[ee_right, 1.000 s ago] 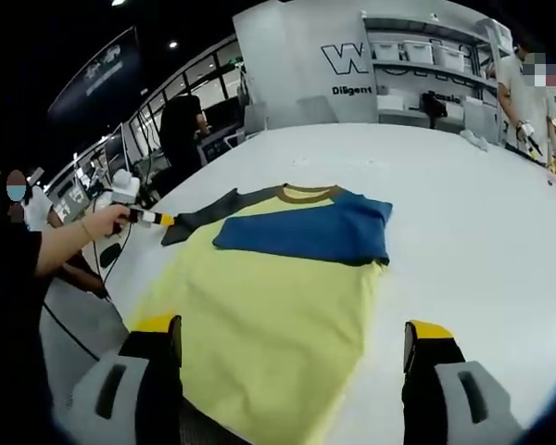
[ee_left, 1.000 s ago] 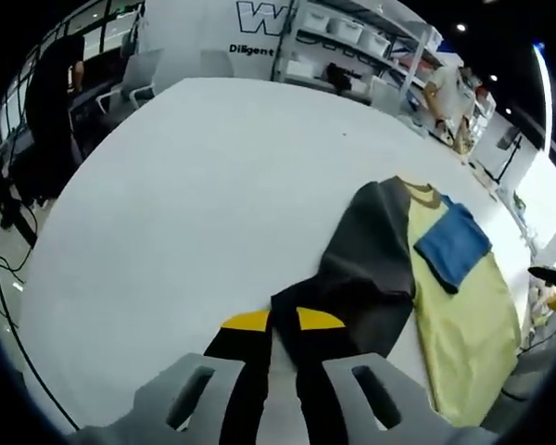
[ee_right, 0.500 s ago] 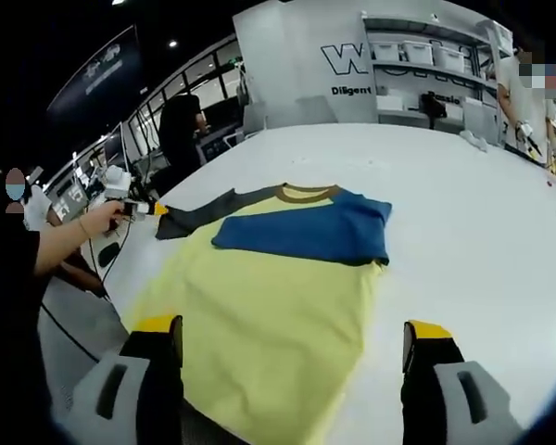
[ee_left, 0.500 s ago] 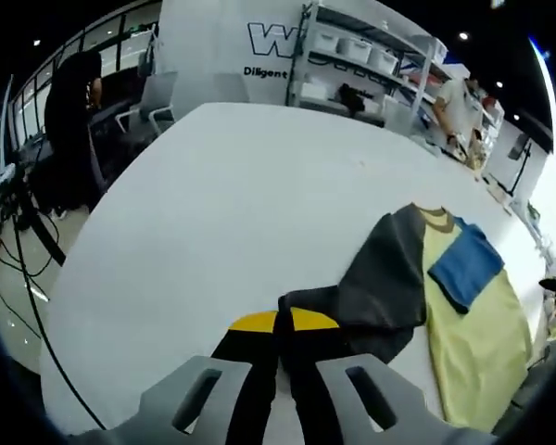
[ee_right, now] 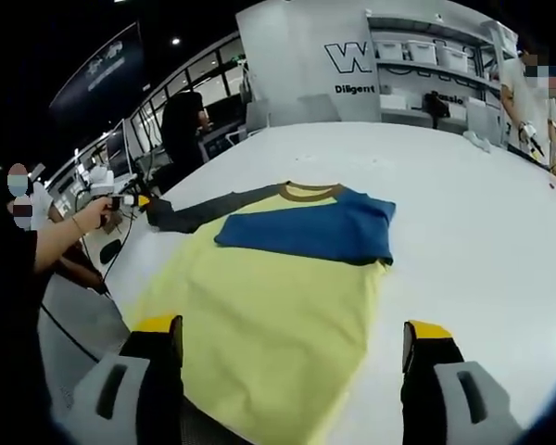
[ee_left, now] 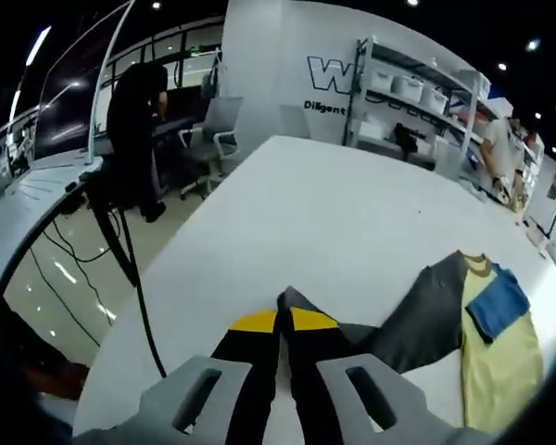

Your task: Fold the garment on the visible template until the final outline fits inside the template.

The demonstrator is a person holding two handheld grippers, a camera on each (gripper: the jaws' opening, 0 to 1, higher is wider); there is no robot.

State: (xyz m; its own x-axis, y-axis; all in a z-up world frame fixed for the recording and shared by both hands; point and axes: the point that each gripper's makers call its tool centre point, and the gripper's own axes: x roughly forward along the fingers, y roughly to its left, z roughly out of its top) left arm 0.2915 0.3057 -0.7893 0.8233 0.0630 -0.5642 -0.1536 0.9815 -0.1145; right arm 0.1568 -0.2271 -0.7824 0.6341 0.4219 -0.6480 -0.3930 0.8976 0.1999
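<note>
On the left, the left gripper (ee_left: pixel 280 326) is pinching the cuff of the grey sleeve (ee_left: pixel 417 320) with its jaws closed down to a thin sliver of cloth, and the person's hand (ee_right: pixel 91 215) is holding it out near the left edge of the white table (ee_left: pixel 334 213). The sleeve is running in a fairly straight line from that grip back to the shoulder of the shirt (ee_right: pixel 278 320), which is lying flat on the table with its yellow body spread toward the near edge. Moving across, the blue sleeve (ee_right: pixel 306 232) is already lying folded over the chest, just below the brown collar (ee_right: pixel 308 192). I cannot tell where the template outline is; no marking is showing on the table. On the right, the right gripper (ee_right: pixel 292 357) is hovering with its jaws spread wide over the hem, holding nothing. The step in hand seems to be straightening the grey sleeve before laying it across the body. To do it well, the left gripper should be keeping just enough tension to remove the wrinkles without dragging the whole shirt sideways, then carrying the cuff low over the chest so the crease lands at the shoulder seam. The right gripper could be pressing the body down meanwhile, since the light cloth is likely to slide.
</note>
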